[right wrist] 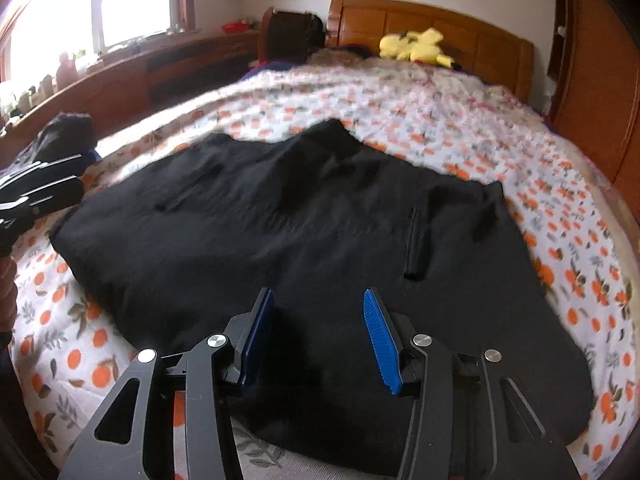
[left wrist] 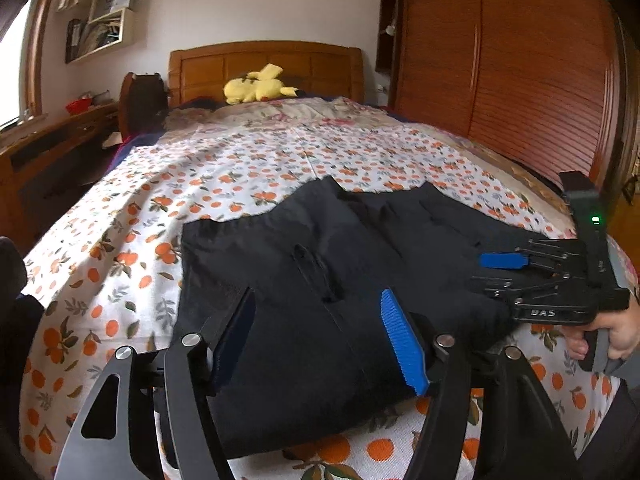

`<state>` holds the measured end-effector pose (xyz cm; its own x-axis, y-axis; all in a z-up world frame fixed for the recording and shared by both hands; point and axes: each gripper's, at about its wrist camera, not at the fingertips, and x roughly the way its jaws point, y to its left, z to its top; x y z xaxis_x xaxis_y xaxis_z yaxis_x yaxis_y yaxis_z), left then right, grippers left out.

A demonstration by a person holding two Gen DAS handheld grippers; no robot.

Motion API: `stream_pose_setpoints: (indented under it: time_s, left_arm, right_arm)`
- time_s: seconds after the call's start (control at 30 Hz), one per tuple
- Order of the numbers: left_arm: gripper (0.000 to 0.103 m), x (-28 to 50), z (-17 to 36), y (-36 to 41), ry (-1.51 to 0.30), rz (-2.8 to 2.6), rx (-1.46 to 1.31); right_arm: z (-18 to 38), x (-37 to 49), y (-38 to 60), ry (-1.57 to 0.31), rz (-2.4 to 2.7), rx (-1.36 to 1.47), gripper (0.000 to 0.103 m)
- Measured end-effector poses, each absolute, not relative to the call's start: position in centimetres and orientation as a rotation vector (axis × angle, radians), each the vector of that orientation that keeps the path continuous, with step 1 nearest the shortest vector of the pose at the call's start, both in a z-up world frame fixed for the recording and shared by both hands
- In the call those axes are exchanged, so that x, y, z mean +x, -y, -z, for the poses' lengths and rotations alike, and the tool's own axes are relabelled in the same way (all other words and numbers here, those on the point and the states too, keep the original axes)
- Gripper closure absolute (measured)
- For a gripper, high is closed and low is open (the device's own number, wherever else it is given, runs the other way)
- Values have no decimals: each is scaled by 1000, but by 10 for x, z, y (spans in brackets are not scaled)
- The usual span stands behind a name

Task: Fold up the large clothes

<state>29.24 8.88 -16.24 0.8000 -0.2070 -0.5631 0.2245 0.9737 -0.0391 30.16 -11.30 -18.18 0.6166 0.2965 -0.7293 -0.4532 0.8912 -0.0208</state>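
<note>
A large black garment (left wrist: 320, 264) lies spread flat on the bed with the orange-print sheet (left wrist: 224, 168); it also fills the middle of the right wrist view (right wrist: 280, 232). My left gripper (left wrist: 320, 340) is open and hovers over the garment's near edge, holding nothing. My right gripper (right wrist: 320, 336) is open over the garment's near edge and empty. In the left wrist view the right gripper (left wrist: 496, 276) shows from the side at the garment's right edge, jaws apart. The left gripper's linkage (right wrist: 36, 192) shows at the left edge of the right wrist view.
A yellow plush toy (left wrist: 256, 86) lies by the wooden headboard (left wrist: 264, 64). A tall wooden wardrobe (left wrist: 500, 68) stands to the right of the bed. A wooden desk (right wrist: 120, 80) runs under the window on the left. A dark bundle (right wrist: 64, 132) sits at the bed's left edge.
</note>
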Motion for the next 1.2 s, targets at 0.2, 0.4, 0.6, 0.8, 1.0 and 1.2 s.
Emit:
stream_pose_setpoints:
  time_s: [0.2, 0.4, 0.6, 0.8, 1.0, 1.2]
  left_arm:
    - [36, 288, 175, -73, -633, 261, 56]
    - [36, 282, 182, -57, -647, 292, 69]
    - [36, 279, 197, -44, -674, 298, 92]
    - [36, 286, 210, -40, -711, 279, 113]
    - [36, 287, 216, -40, -721, 276, 120]
    - [36, 287, 217, -40, -718, 273, 121]
  right_arm:
    - [199, 302, 106, -835, -436, -271, 58]
    - [185, 288, 111, -784, -400, -249, 58]
    - [184, 278, 121, -787, -432, -209, 58]
    - [173, 265, 141, -758, -396, -153, 56]
    - [157, 249, 181, -693, -261, -103, 45]
    - [158, 245, 224, -687, -92, -79, 32]
